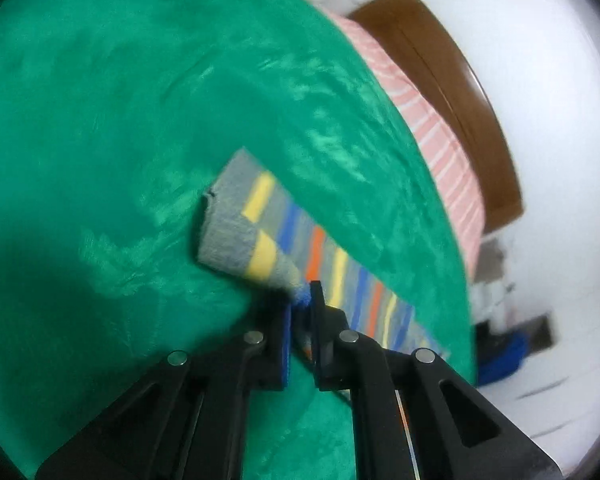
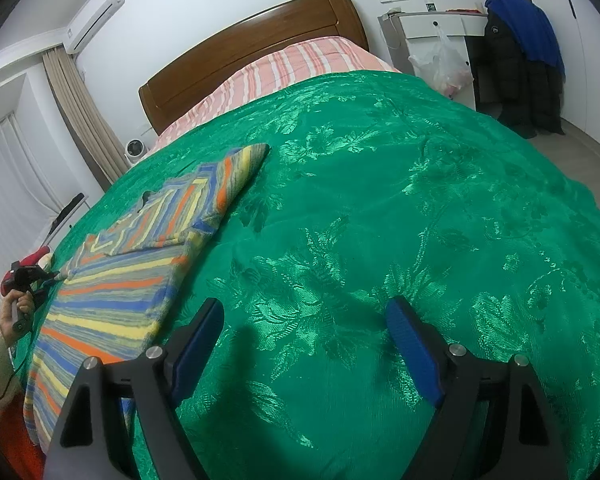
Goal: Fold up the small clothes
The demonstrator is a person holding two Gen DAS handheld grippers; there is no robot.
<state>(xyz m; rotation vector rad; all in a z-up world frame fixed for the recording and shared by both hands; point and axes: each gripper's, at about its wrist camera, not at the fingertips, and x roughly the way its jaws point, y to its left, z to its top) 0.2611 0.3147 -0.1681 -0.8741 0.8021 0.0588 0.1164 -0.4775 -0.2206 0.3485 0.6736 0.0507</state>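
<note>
A knitted sweater [image 1: 340, 276] striped in grey, yellow, blue and orange lies on a green bedspread [image 1: 120, 120]. My left gripper [image 1: 302, 300] is shut on a bunched edge of it, and a grey cuffed part folds back just beyond the tips. In the right wrist view the sweater [image 2: 140, 280] lies spread at the bed's left side, one sleeve folded across the body. The left gripper [image 2: 58, 276], held by a hand [image 2: 18, 308], pinches its left corner. My right gripper [image 2: 304, 316] stands open over bare bedspread [image 2: 420, 220], right of the sweater, with nothing between its fingers.
A pink striped sheet [image 2: 300, 60] and a wooden headboard [image 2: 252, 40] lie at the bed's far end. A white desk [image 2: 432, 24] with a hanging plastic bag [image 2: 444, 64] and dark and blue jackets [image 2: 520, 60] stand at the back right. A small fan [image 2: 134, 148] sits by the curtain.
</note>
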